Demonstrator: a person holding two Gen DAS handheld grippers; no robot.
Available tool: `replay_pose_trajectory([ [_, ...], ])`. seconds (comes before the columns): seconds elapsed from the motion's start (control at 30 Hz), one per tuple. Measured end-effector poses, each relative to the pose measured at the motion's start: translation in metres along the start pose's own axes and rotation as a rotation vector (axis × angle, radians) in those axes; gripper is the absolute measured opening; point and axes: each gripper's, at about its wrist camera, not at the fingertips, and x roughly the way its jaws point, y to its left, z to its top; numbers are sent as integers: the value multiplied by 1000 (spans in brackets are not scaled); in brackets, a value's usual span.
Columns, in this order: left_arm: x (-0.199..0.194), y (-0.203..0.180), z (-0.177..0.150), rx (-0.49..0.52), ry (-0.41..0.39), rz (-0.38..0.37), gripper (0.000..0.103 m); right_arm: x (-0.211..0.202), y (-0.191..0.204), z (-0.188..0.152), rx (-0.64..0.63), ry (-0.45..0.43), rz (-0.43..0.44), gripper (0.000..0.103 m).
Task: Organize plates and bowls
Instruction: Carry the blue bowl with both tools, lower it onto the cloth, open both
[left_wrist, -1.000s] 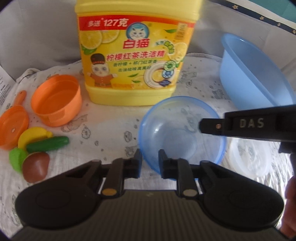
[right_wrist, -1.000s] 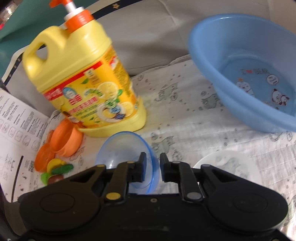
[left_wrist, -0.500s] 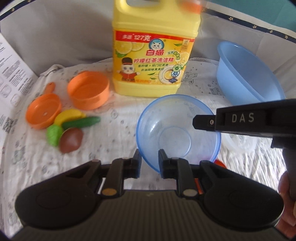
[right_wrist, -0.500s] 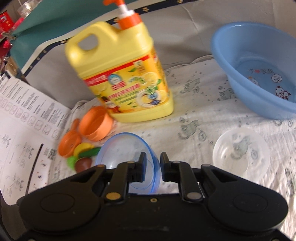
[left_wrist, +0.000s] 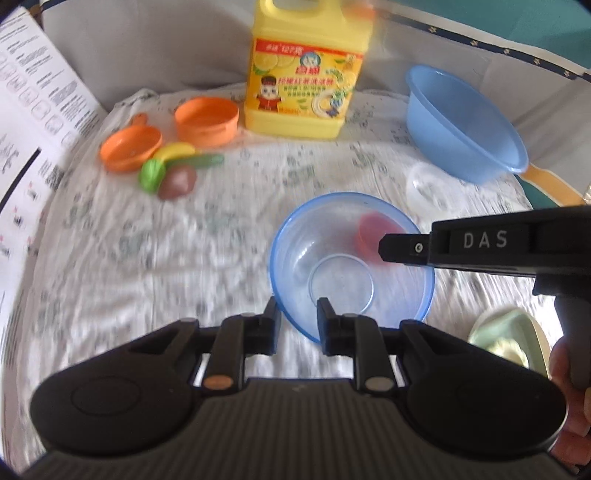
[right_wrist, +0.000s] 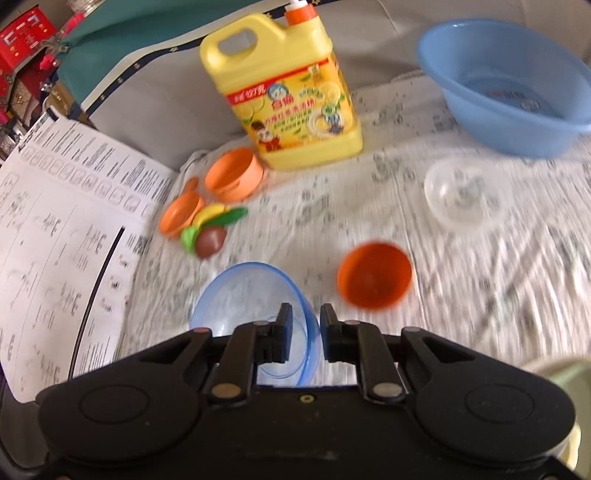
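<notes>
A clear blue bowl (left_wrist: 351, 266) is held in the air by both grippers. My left gripper (left_wrist: 297, 319) is shut on its near rim. My right gripper (right_wrist: 303, 332) is shut on its right rim (right_wrist: 306, 317); its finger reaches in from the right in the left wrist view (left_wrist: 406, 248). A small orange bowl (right_wrist: 373, 275) sits on the cloth below and shows through the blue bowl (left_wrist: 373, 232). A clear bowl (right_wrist: 458, 194) lies further right, also seen in the left wrist view (left_wrist: 424, 182). A pale green dish (left_wrist: 509, 343) is at the near right.
A yellow detergent jug (left_wrist: 306, 74) stands at the back. A big blue basin (right_wrist: 513, 85) is at the back right. An orange cup (left_wrist: 207, 120), orange pan (left_wrist: 131, 147) and toy vegetables (left_wrist: 173, 170) lie at the left. A printed sheet (right_wrist: 59, 229) borders the left.
Both grippers have lifted the blue bowl up and pulled it back toward me. The orange bowl and green dish have come into view below.
</notes>
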Motion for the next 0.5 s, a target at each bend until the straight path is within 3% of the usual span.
replay_pose_trajectory([
  [0.5,-34,-15,-71,33,28,-23,23,-38,-18,-90,11,70,2,18],
])
